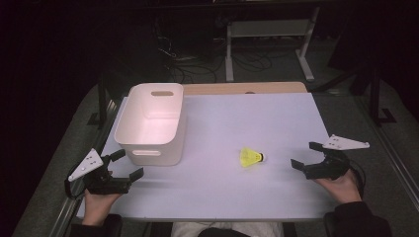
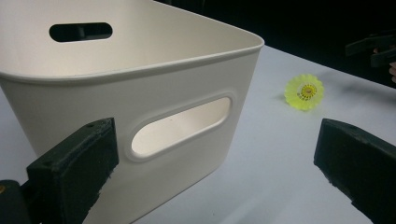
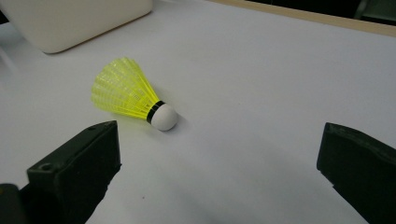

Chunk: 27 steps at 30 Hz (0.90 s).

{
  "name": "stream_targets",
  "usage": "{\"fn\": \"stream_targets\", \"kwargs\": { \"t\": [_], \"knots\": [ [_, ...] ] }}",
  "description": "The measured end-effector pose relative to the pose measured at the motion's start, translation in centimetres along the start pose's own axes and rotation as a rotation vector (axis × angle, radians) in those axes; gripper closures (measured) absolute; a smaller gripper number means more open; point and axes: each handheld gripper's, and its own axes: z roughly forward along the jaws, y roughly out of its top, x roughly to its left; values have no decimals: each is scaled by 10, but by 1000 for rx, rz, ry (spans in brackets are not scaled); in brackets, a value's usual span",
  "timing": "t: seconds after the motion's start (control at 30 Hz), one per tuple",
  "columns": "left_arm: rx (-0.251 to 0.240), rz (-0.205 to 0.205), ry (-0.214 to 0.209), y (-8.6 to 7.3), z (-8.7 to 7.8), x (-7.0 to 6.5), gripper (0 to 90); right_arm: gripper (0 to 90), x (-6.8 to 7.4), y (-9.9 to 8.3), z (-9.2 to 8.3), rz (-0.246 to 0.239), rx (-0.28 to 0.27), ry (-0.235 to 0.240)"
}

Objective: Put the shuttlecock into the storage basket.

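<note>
A yellow shuttlecock (image 1: 251,157) with a white cork lies on its side on the white table top (image 1: 247,123), right of centre. In the right gripper view the shuttlecock (image 3: 130,96) lies a short way ahead of the jaws, cork toward me. My right gripper (image 1: 307,155) rests near the table's right edge, open and empty. My left gripper (image 1: 126,164) sits at the front left, open, right in front of a white plastic bin (image 1: 153,123). The bin (image 2: 140,93) looms close in the left gripper view, with the shuttlecock (image 2: 304,91) beyond it.
The bin is empty and has handle slots (image 2: 182,125) in its end walls. A wooden strip (image 1: 247,88) runs along the table's far edge. Beyond it are a desk frame (image 1: 269,44) and cables on a dark floor.
</note>
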Motion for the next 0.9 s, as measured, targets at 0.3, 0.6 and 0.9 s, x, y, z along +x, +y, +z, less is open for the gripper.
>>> {"fn": "stream_targets", "kwargs": {
  "t": [0.3,0.6,0.9],
  "knots": [
    [-1,-1,-2,0,0,0,0,0,2,3,-1,5,-6,7],
    [1,1,1,0,-1,0,0,0,7,9,0,-18,37,-5],
    [8,-1,1,-1,0,-1,0,0,7,17,-4,-43,46,12]
  ]
}}
